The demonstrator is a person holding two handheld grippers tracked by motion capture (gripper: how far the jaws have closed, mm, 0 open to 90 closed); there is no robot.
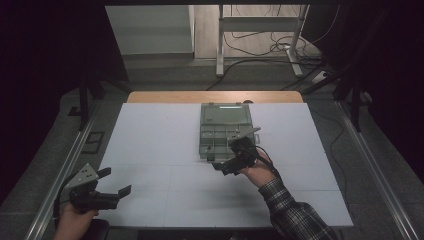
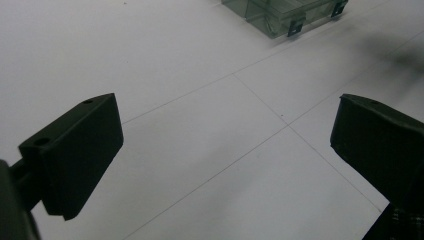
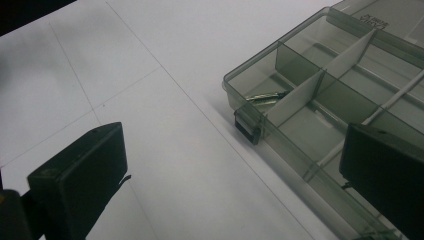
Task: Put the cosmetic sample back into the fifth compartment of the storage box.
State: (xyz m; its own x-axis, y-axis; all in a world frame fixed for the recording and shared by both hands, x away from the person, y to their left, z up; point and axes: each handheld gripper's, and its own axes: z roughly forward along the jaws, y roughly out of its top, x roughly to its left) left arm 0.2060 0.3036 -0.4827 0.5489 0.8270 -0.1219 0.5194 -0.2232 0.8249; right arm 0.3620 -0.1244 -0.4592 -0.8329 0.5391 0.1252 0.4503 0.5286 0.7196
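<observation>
A white table (image 1: pixel 165 150) with thin seam lines fills the middle of the high view, ringed by a dim room; pale floor, desk legs and loose cables show along the top of the frame.

Just above the centre of that view lies an open compartment box (image 1: pixel 224 131) of smoky clear plastic, its lid laid back toward the top of the frame and its divided tray nearer the bottom. The right gripper (image 1: pixel 226 167) sits right below the tray's lower edge, a little right of centre, held by a hand with a plaid sleeve (image 1: pixel 295 215) running to the lower right corner. Its jaws are spread apart and hold nothing.

In the right gripper view the box (image 3: pixel 320 100) occupies the upper right of the frame. One jaw stands at lower left over bare table, and the other at lower right overlaps the tray's near wall. A black latch (image 3: pixel 246 125) juts from the wall near the middle of the frame, and small metal pins (image 3: pixel 262 97) lie in the corner compartment just above it.

The left gripper (image 1: pixel 114 182) hovers at the lower left of the high view, well apart from the box, jaws wide and empty. In the left gripper view the box (image 2: pixel 285 12) shows at the top edge, right of centre.
</observation>
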